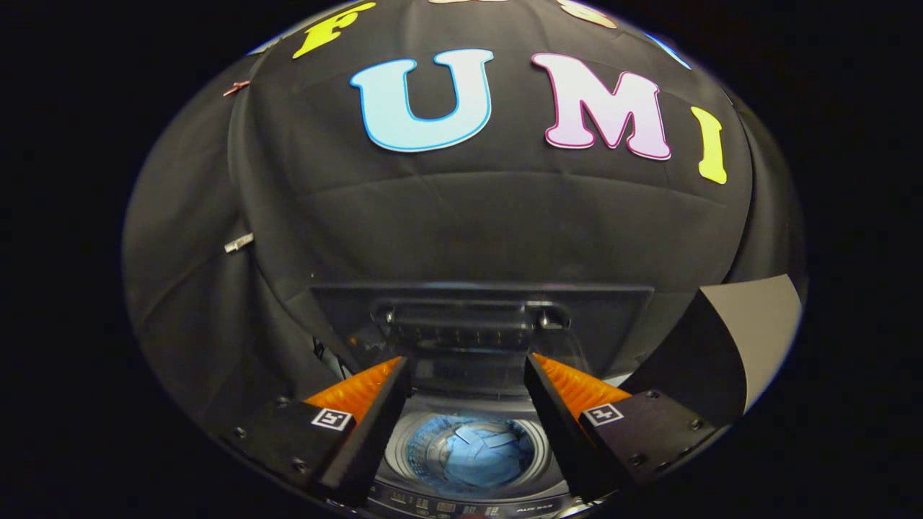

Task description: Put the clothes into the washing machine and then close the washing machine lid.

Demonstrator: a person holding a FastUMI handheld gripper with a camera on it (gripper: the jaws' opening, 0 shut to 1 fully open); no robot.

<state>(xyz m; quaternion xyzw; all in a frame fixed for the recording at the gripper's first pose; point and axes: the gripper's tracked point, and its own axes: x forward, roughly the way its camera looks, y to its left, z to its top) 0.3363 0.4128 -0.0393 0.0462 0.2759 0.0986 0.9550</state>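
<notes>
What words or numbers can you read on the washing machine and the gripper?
Washing machine control panel: tiny print, too small and blurred to read.
Square tags on the open gripper: patterns, not words.
Nothing else can be read there; the fingers stand apart above the clothes.

Blue clothes (482,453) inside washing machine (469,432), lid (482,317) raised

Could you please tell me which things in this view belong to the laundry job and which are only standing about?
Part of the job:
- washing machine, drum open
- blue clothes lying in the drum, seen between the fingers
- lid, raised upright beyond the fingers
- gripper, open, holding nothing

Just standing about:
- grey panel beside the machine
- black cloth wall behind the lid
</notes>
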